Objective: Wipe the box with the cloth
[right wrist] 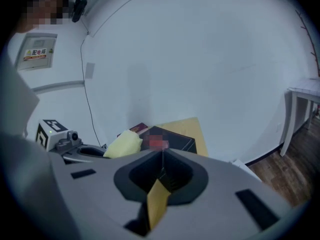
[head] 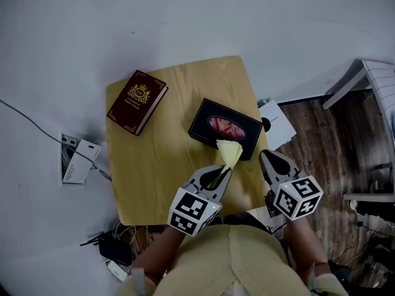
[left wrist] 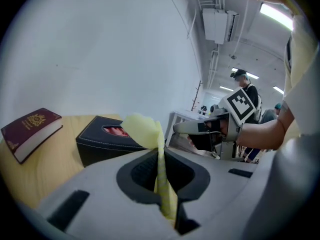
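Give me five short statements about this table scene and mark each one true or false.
1. The left gripper has its jaws shut on the yellow cloth. True.
2. The right gripper holds the black box. False: its jaws are together with nothing between them.
3. A dark red book lies on the wooden table. True.
4. The book is stacked on the box. False: they lie apart, the book to the left in the head view.
5. The cloth lies spread flat on the table. False: it sticks up out of the left gripper's jaws.
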`<state>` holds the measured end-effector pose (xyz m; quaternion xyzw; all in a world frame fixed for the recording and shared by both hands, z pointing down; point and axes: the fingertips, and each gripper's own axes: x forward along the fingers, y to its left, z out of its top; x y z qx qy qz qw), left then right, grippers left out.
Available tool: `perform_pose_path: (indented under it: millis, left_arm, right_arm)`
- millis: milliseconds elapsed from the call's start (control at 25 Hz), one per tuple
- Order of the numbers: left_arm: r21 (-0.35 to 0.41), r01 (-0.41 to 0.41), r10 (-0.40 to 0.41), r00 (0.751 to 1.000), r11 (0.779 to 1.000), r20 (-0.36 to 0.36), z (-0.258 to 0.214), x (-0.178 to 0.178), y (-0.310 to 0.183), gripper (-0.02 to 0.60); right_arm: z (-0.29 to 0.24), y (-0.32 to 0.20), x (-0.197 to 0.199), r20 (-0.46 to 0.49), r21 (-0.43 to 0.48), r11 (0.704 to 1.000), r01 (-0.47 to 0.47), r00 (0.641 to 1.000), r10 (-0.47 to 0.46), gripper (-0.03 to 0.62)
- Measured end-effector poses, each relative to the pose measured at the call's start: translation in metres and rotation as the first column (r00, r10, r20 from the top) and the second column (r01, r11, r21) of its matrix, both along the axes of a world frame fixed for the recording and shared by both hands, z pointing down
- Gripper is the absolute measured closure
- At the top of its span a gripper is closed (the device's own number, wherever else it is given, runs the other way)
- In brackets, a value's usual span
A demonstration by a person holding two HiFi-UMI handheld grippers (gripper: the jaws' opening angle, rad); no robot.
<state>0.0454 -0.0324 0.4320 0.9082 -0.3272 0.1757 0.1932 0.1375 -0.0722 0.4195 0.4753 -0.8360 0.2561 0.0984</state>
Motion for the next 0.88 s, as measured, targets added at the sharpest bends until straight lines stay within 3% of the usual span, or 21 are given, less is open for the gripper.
perform_pose_path:
  millis: [280, 520, 640, 880]
  left_arm:
    - [0.021, 0.166, -0.167, 0.986, 0.986, 0.023, 0.002, -0.026, -0.015, 0.552]
    - [0.019, 0.304, -0.305, 0.951, 0.952, 0.056, 0.01, -0.045, -0.027, 0.552]
    - [0.013, 0.364, -0.364, 0.929, 0.931, 0.068, 0.014, -0.053, -0.03, 0.552]
    - [0.012, 0.456, -0.455, 0.886, 0.89, 0.085, 0.02, -0.064, -0.037, 0.552]
  right_arm:
    - [0.002, -0.019, -0.007, -0.07, 0.024, 0.992, 0.123, 0.99, -0.121, 0.56]
    - [0.007, -0.043, -0.001, -0.142, 0.035, 0.978, 0.205, 0.97, -0.198, 0.554]
    - [0.011, -0.053, -0.002, -0.162, 0.03, 0.963, 0.268, 0.952, -0.26, 0.468]
    - [0.02, -0.074, -0.007, -0.162, 0.012, 0.942, 0.336, 0.93, -0.33, 0.411]
